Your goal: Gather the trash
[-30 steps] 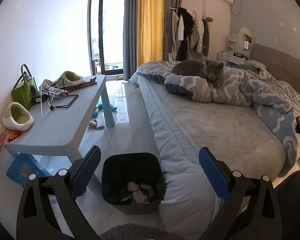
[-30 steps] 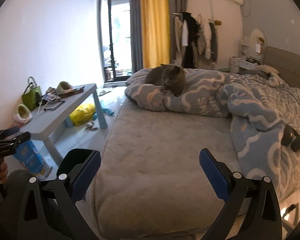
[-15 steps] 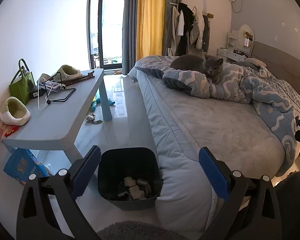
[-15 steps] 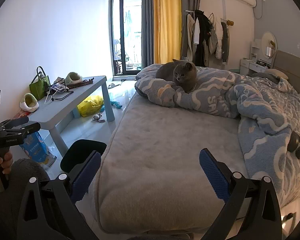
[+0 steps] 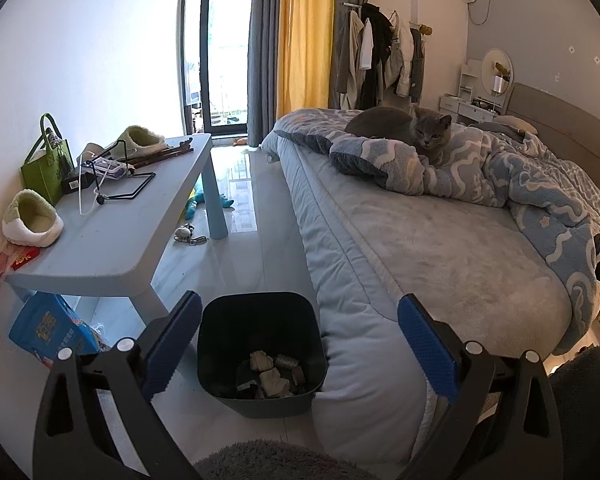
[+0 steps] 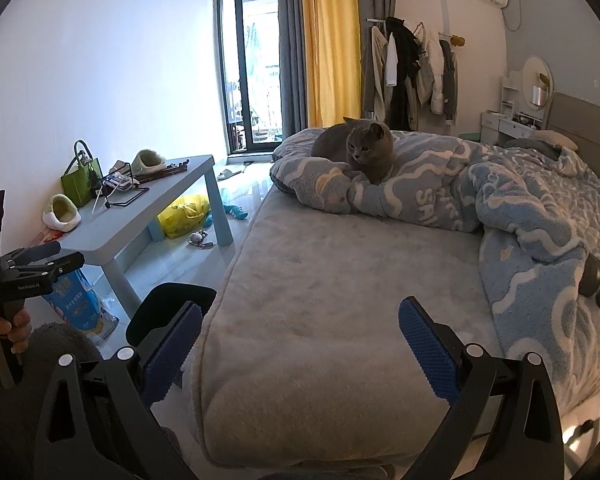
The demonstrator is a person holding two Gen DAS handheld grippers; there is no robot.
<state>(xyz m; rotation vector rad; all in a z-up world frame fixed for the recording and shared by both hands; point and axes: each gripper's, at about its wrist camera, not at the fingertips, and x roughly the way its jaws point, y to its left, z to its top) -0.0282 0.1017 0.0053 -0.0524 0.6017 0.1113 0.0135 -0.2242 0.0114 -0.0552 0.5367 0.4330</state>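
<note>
A dark trash bin (image 5: pixel 260 350) stands on the floor between the low table and the bed, with several crumpled scraps (image 5: pixel 270 372) at its bottom. Its rim also shows in the right wrist view (image 6: pixel 172 308). My left gripper (image 5: pixel 300 344) is open and empty, held above and just before the bin. My right gripper (image 6: pixel 300 348) is open and empty over the foot of the bed (image 6: pixel 320 280). The left gripper also shows at the left edge of the right wrist view (image 6: pixel 28 268), held in a hand.
A grey cat (image 5: pixel 400 130) lies on the blue quilt (image 6: pixel 520 208). A low blue table (image 5: pixel 120 220) holds slippers, a green bag (image 5: pixel 46 168) and clutter. A blue packet (image 5: pixel 48 332), a yellow bag (image 6: pixel 184 216) and toys lie on the floor. A dark rug (image 5: pixel 268 460) lies at the front.
Both views have risen and tilted slightly; the bin sits a little lower in the left view, and the right view has swung left, showing more of the table. Both grippers stay open.
</note>
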